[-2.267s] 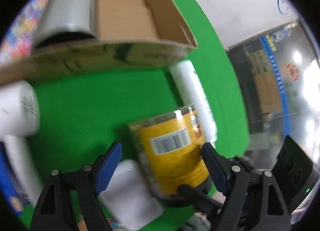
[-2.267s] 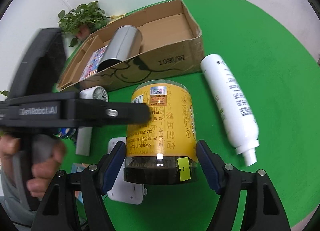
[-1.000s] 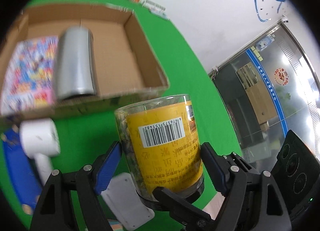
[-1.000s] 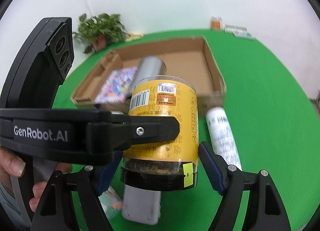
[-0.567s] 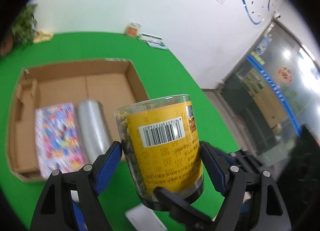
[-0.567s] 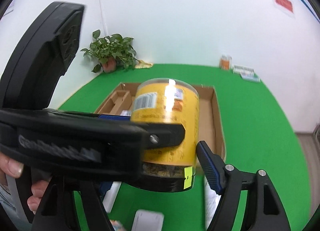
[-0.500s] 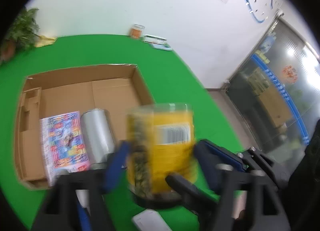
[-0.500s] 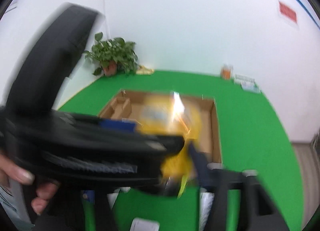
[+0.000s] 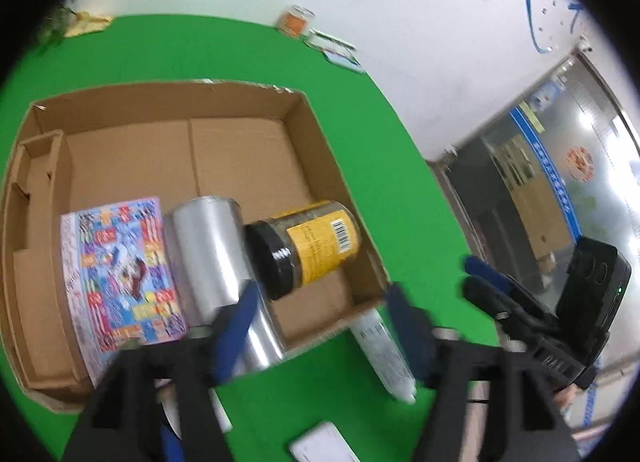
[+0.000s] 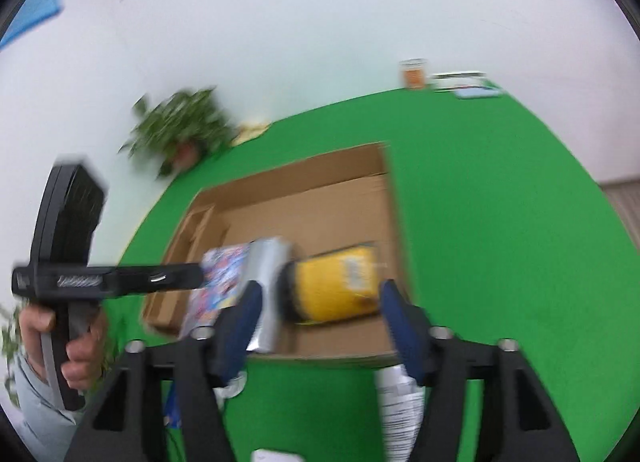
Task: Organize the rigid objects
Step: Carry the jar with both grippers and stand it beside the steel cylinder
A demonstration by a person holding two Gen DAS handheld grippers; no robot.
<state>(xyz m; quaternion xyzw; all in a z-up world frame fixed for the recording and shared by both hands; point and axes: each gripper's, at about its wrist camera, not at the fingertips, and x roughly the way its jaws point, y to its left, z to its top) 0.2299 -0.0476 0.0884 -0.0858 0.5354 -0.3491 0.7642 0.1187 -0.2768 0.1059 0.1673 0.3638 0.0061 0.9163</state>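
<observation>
One box (image 9: 312, 134) on green table (image 9: 380, 150), holding three things: one jar (image 9: 308, 246), one silver can (image 9: 212, 238), one book (image 9: 120, 270). Both grippers' fingers (image 9: 236, 322) opening, empty.

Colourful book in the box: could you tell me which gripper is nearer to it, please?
Left. The left gripper hangs just beside the colourful book; the right gripper is farther off, toward the cardboard box's right wall.

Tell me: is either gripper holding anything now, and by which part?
Nothing is held. The left gripper and right gripper are opening with nothing between them; the yellow jar lies in the cardboard box.
</observation>
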